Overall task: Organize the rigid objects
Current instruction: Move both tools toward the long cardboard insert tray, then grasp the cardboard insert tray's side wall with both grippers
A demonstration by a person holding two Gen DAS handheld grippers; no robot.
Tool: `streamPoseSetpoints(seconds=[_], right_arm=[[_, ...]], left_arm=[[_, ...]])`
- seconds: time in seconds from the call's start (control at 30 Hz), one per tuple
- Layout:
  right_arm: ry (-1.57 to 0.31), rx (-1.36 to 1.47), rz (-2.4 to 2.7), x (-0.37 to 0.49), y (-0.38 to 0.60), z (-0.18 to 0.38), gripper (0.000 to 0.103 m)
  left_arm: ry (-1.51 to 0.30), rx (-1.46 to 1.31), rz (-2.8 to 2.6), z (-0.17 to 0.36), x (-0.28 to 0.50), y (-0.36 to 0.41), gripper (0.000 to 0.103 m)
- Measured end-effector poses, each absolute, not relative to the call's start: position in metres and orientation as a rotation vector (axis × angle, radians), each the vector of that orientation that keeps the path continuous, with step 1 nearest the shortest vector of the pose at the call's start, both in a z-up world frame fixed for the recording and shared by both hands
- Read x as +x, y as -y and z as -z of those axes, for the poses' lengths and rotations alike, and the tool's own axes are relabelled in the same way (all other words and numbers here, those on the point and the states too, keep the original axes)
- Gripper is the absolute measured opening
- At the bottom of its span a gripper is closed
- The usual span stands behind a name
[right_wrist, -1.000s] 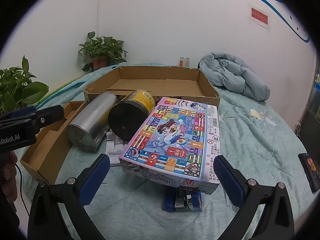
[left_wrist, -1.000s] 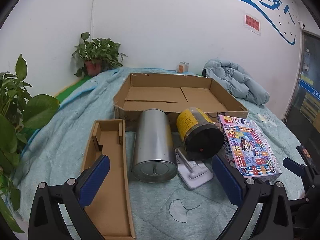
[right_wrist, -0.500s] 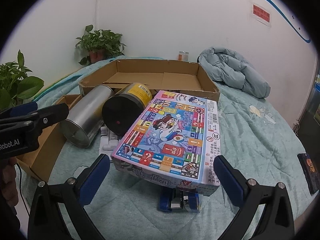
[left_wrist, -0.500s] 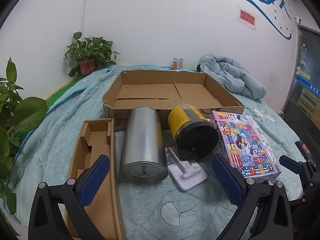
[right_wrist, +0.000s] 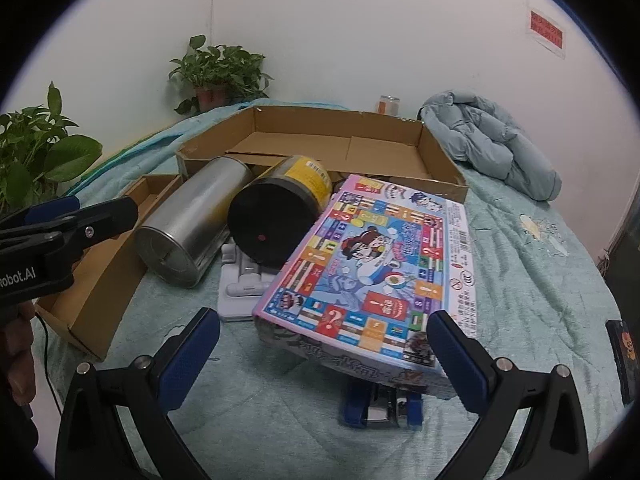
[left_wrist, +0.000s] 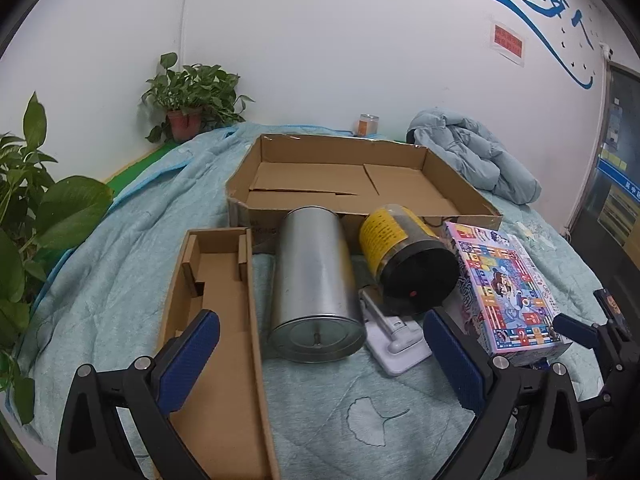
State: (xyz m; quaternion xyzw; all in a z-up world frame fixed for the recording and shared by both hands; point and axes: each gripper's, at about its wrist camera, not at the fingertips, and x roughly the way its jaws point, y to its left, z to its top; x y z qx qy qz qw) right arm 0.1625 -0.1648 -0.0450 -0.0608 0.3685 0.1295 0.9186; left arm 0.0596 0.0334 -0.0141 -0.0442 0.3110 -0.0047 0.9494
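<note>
On the quilt: steel can (left_wrist: 316, 292), jar (left_wrist: 404, 264) and game box (right_wrist: 376, 276) lay side by side.
My left gripper (left_wrist: 320, 360): spread wide, grasping nothing.
My right gripper (right_wrist: 320, 360): likewise.

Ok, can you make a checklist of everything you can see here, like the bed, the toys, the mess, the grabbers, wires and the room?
Surface: teal quilt, rumpled.
Job's things: silver canister and yellow-labelled jar lying on their sides; board game box tilted, propped on a blue object; white tray under the jar; large cardboard box empty; narrow cardboard tray.
Clutter: blue jacket, small can.
Grippers: left gripper and right gripper open, holding nothing.
Cables: nothing seen.
Surroundings: potted plant, white wall.
</note>
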Motion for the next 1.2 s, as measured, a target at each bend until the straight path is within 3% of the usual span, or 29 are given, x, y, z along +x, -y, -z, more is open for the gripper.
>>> streamPoseSetpoints(seconds=[0.73, 0.83, 0.9, 1.07, 1.13, 1.2], right_arm=[[-0.855, -0.057, -0.638, 0.163, 0.066, 0.036, 0.101], [-0.902, -0.047, -0.662, 0.169, 0.046, 0.039, 0.096], [-0.922, -0.065, -0.667, 0.170, 0.034, 0.042, 0.088], [-0.932, -0.133, -0.632, 0.164, 0.011, 0.051, 0.077], [-0.955, -0.149, -0.624, 0.166, 0.005, 0.058, 0.065], [-0.979, -0.167, -0.610, 0.168, -0.001, 0.064, 0.061]], left_arm=[[-0.745, -0.346, -0.068, 0.051, 0.026, -0.190, 0.100], [-0.786, -0.418, -0.033, 0.065, 0.025, -0.202, 0.088], [-0.812, -0.422, -0.024, 0.070, 0.025, -0.202, 0.071], [-0.853, -0.422, 0.017, 0.079, 0.025, -0.200, 0.054], [-0.873, -0.420, 0.033, 0.081, 0.028, -0.195, 0.047], [-0.893, -0.398, 0.046, 0.084, 0.032, -0.186, 0.039]])
